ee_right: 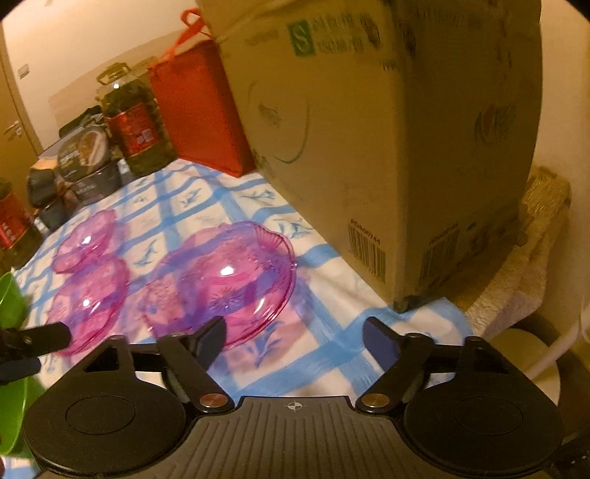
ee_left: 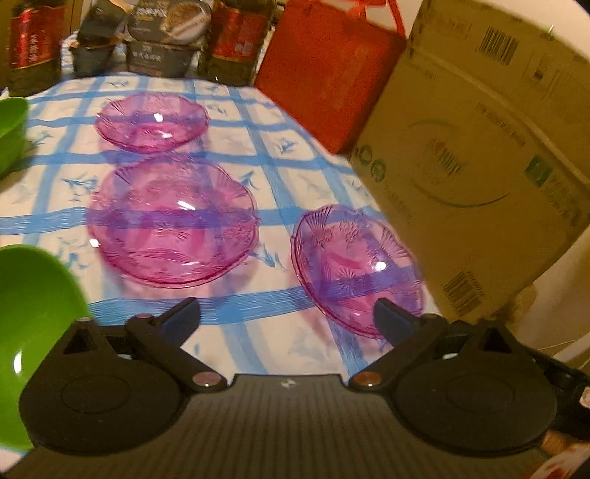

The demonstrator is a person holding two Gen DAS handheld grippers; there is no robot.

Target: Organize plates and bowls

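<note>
Three pink see-through glass dishes lie on a blue-checked tablecloth (ee_left: 280, 173): a small one at the back (ee_left: 151, 121), a large one in the middle (ee_left: 171, 221) and one nearer the right edge (ee_left: 356, 269). My left gripper (ee_left: 287, 313) is open over bare cloth, and its right finger overlaps the near rim of the right dish. In the right wrist view that same dish (ee_right: 225, 287) lies just ahead. My right gripper (ee_right: 295, 331) is open, its left finger in front of the dish's near rim. Two green bowls (ee_left: 33, 331) (ee_left: 11, 129) sit at the left.
A big cardboard box (ee_left: 479, 165) stands close on the right, with a red bag (ee_left: 328, 73) behind it. Oil bottles (ee_right: 136, 125) and dark tins (ee_left: 166, 33) line the back. The table ends at the right beside the box (ee_right: 387, 147).
</note>
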